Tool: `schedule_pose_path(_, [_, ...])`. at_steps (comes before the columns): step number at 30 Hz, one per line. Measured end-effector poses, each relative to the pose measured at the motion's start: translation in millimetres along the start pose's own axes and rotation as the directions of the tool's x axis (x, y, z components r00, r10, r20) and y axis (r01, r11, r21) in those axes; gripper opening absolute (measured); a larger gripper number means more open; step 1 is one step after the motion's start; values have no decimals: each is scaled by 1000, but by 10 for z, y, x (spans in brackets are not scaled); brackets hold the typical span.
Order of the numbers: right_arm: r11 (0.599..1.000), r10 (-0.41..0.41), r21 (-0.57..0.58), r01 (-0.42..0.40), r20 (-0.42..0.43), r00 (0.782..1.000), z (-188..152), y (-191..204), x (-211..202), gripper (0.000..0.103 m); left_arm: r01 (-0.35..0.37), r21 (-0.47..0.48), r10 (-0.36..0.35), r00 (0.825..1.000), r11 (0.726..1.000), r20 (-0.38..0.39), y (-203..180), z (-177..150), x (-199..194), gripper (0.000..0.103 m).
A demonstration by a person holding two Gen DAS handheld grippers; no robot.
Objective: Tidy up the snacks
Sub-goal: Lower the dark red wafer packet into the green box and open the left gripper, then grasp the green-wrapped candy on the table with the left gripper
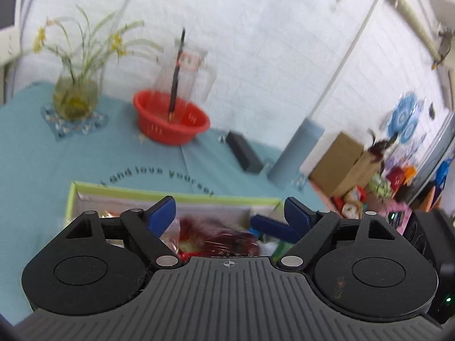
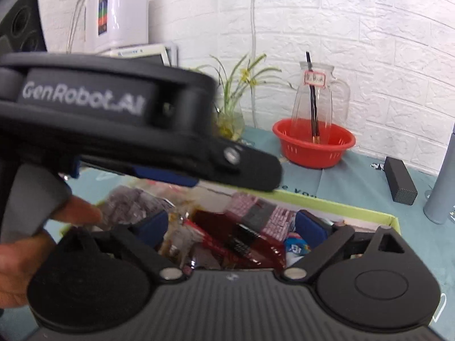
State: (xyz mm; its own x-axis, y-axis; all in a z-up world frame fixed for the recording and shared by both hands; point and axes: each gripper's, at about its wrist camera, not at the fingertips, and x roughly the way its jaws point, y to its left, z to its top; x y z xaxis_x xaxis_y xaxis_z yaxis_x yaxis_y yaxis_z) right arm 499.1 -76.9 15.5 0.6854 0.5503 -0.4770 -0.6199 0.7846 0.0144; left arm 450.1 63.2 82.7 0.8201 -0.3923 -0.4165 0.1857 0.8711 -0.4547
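A green-rimmed box (image 1: 170,194) lies on the teal tablecloth, full of snack packets. My left gripper (image 1: 229,213) hangs open over its near side, above a blurred red packet (image 1: 224,240), with nothing between its blue pads. My right gripper (image 2: 231,224) is also open over the same box (image 2: 341,204). Below it lie a dark red packet (image 2: 236,241), a pink packet (image 2: 256,210) and a clear crinkled packet (image 2: 128,204); none is held. In the right wrist view the left gripper (image 2: 227,173) crosses the upper left, held by a hand (image 2: 17,264).
At the back stand a red basket (image 1: 170,122) with a glass jug (image 2: 315,99) in it and a vase of green stems (image 1: 75,96). A black block (image 1: 244,153) and a blue-grey bottle (image 1: 295,153) stand right of the box. A cardboard box (image 1: 338,164) sits beyond the table edge.
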Motion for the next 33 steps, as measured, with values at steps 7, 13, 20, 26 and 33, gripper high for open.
schedule_pose_path(7, [993,-74,-80,86,139,988,144,194,-585,102,27,-2,-27,982,1000,188,-46,185,-713,80])
schedule_pose_path(13, [994,-50,-92,59,93,994,-127,353,-926,102,58,46,-63,989,997,130,-200,31,-836,80])
schedule_pose_path(20, [995,26,-92,-35,-92,995,-819,729,-977,102,8,177,12,994,984,-111,-250,-690,-844,79])
schedule_pose_path(26, [995,82,-33,-90,-185,979,-1033,806,-677,102,0,52,17,949,999,-315,57,-1061,-328,65])
schedule_pose_path(33, [992,107,-44,-120,-232,967,-1093,897,-529,102,96,-99,-129,899,990,-418,312,-1240,-64,42])
